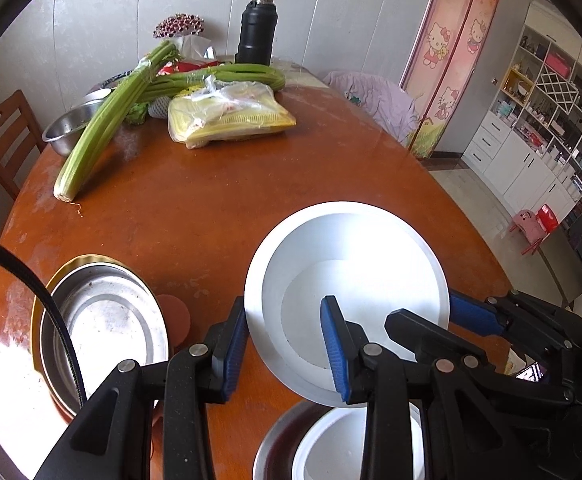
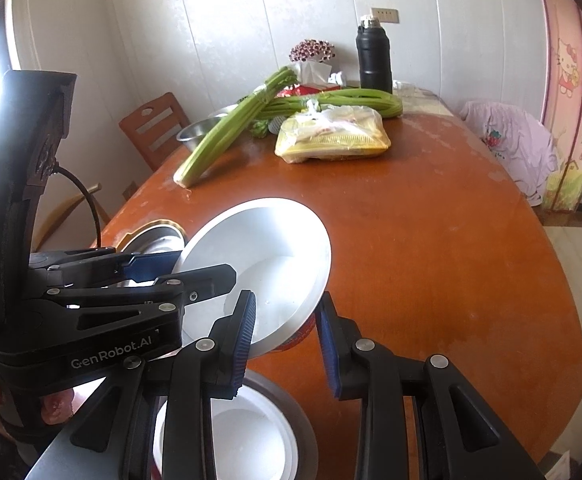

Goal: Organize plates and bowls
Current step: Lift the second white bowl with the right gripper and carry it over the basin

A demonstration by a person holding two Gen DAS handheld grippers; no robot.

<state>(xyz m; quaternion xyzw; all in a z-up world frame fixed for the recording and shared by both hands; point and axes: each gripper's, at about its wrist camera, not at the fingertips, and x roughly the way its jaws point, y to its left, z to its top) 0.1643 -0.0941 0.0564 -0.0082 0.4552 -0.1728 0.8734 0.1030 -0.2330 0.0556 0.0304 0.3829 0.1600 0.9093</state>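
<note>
A white deep plate (image 1: 351, 280) hangs tilted above the orange table (image 1: 211, 208). My left gripper (image 1: 287, 344) is open, its jaws either side of the plate's left rim, not closed on it. My right gripper (image 2: 287, 340) is open too, its jaws astride the plate's (image 2: 267, 256) right rim, and it also shows in the left wrist view (image 1: 447, 320). Below the plate a white bowl (image 1: 331, 448) sits in a steel plate (image 1: 275, 440). A steel dish (image 1: 111, 320) on a gold-rimmed plate (image 1: 79, 260) lies at the left.
At the far end lie celery bunches (image 1: 103, 128), a yellow bag of food (image 1: 231, 116), a steel bowl (image 1: 67, 126), a black flask (image 1: 257, 28) and a tissue box. A wooden chair (image 1: 3, 136) stands left, a draped chair (image 1: 375, 96) right.
</note>
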